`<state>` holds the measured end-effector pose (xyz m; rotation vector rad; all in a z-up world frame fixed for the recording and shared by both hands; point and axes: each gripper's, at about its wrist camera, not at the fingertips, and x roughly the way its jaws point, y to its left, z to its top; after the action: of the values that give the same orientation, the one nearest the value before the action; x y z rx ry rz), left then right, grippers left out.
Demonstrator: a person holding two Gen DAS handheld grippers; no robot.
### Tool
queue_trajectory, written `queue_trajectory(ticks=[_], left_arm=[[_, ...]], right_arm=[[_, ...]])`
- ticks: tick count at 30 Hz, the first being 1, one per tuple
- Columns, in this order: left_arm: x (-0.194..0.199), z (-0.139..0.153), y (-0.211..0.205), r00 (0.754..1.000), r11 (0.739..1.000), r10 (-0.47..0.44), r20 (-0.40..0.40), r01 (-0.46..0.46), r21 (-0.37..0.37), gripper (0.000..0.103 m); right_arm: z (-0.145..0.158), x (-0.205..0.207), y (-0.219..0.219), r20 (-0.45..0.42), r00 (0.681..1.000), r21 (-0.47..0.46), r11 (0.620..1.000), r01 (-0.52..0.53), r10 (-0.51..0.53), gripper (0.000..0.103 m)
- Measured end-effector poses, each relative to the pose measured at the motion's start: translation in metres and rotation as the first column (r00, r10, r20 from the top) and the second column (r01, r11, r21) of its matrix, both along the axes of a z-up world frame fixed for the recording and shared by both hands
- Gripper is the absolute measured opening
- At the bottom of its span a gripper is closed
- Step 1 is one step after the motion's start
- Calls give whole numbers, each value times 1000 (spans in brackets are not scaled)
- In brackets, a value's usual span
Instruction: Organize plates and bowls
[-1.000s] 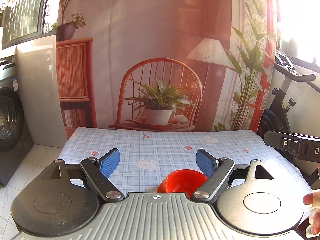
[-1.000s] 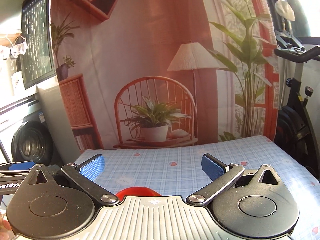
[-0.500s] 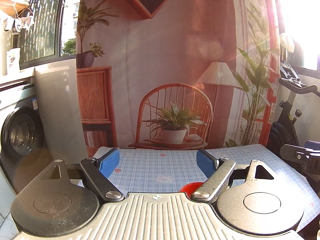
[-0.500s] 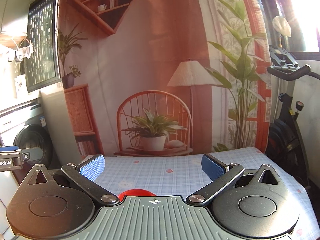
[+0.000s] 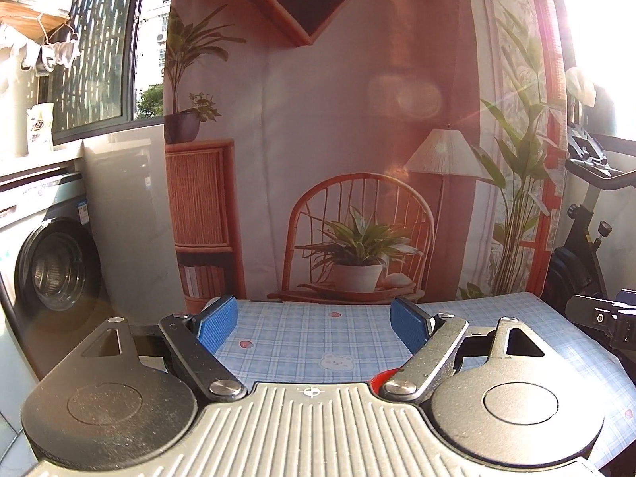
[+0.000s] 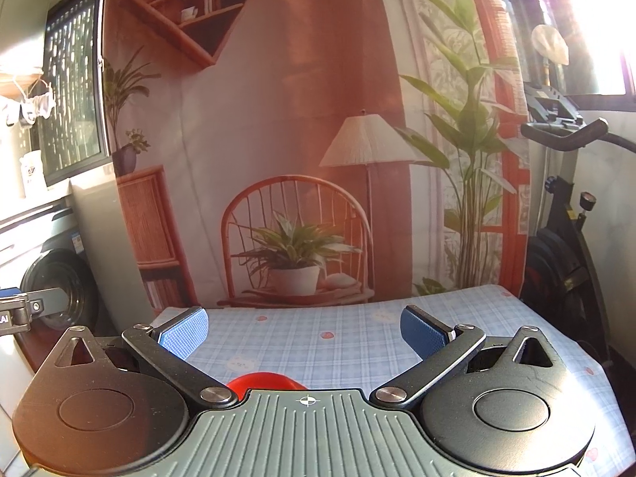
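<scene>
Both views have tipped up off the table (image 5: 302,342) since a second ago: the red bowl (image 6: 264,381) now barely peeks over each gripper body (plates unseen). The left gripper (image 5: 314,324) and right gripper (image 6: 304,330) gape empty, suggesting withdrawal.

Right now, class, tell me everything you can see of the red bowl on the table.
Only a sliver of the red bowl shows, a smooth, glossy curved rim that looks like plastic. It sits on the blue checked tablecloth at the near edge of view, mostly hidden behind each gripper's body. Nothing visible touches it; its inside and base cannot be seen.
</scene>
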<state>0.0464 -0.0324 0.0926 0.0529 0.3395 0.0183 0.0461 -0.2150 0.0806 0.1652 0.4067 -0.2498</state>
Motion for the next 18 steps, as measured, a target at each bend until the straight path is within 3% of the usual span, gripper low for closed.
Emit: queue_trajectory(ticks=[18], left_arm=[[-1, 2, 0, 1000, 1000, 11, 2, -11, -3, 86]], right_arm=[[-1, 0, 0, -5, 1000, 1, 1000, 3, -3, 103]])
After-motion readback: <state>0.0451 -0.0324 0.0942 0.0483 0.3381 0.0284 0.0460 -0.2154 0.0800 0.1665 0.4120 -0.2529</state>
